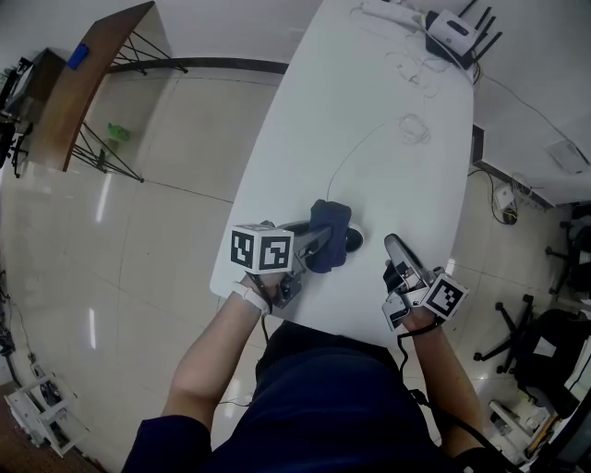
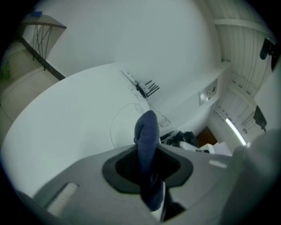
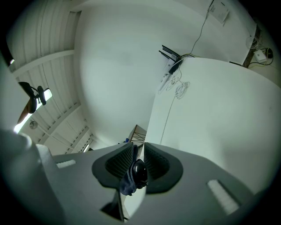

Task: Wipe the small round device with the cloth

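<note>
A small round black device [image 1: 355, 238] lies on the white table [image 1: 388, 175], close to its near edge, with a thin white cable running away from it. My left gripper [image 1: 317, 246] is shut on a dark blue cloth [image 1: 329, 231], which hangs right beside the device on its left. In the left gripper view the cloth [image 2: 147, 140] stands up between the pads of that gripper [image 2: 147, 168]. My right gripper [image 1: 391, 243] is a little to the right of the device. Its jaws [image 3: 138, 163] stand close together, and through the narrow gap show the device [image 3: 140, 172] and the cloth [image 3: 127, 184].
A router with antennas [image 1: 457, 30], a power strip [image 1: 388, 11] and loose white cables [image 1: 414, 129] lie at the table's far end. A wooden rack [image 1: 88, 78] stands on the floor at left. An office chair [image 1: 540, 346] is at right.
</note>
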The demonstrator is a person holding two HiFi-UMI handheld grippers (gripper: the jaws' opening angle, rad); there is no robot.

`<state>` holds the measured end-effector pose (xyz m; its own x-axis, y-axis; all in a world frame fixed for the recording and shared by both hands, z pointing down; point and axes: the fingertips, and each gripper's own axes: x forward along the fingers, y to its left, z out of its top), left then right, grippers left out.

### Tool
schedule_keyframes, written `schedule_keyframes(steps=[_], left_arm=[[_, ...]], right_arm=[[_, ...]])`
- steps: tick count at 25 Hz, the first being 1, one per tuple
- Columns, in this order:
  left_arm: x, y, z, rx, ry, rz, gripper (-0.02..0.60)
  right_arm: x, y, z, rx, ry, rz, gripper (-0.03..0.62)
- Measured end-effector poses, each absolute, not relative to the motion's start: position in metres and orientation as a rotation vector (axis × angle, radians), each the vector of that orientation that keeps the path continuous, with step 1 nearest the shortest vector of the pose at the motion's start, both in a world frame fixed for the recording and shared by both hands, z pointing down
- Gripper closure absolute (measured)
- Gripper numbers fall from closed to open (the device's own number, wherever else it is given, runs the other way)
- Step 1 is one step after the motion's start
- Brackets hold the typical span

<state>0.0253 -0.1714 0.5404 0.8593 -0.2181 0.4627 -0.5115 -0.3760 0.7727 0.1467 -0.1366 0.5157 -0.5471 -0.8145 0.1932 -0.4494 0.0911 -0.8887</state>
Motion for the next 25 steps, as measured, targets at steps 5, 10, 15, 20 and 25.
schedule_keyframes(steps=[5,10,15,20,25], left_arm=[[0.018,-0.173,0.567,1.893,-0.522,0.357,0.500],[0.017,-0.167,0.598,1.847,-0.499,0.420,0.500],[0.009,-0.169,0.630,1.809,-0.576,0.536,0.500],[0.000,-0.176,0.641,1.742,-0.728,0.512,0.499],[-0.008,-0.171,0.608,1.735,-0.815,0.310,0.499]], right_arm=[[0.143,-0.142,0.522,-1.243,2.019,-1.464,0.511],[0.143,-0.139,0.525,-1.248,2.004,-1.483,0.513],[0.142,-0.129,0.524,-1.248,1.991,-1.487,0.514],[0.143,-0.115,0.519,-1.245,2.001,-1.465,0.517],[0.155,-0.099,0.517,-1.271,1.988,-1.451,0.522]])
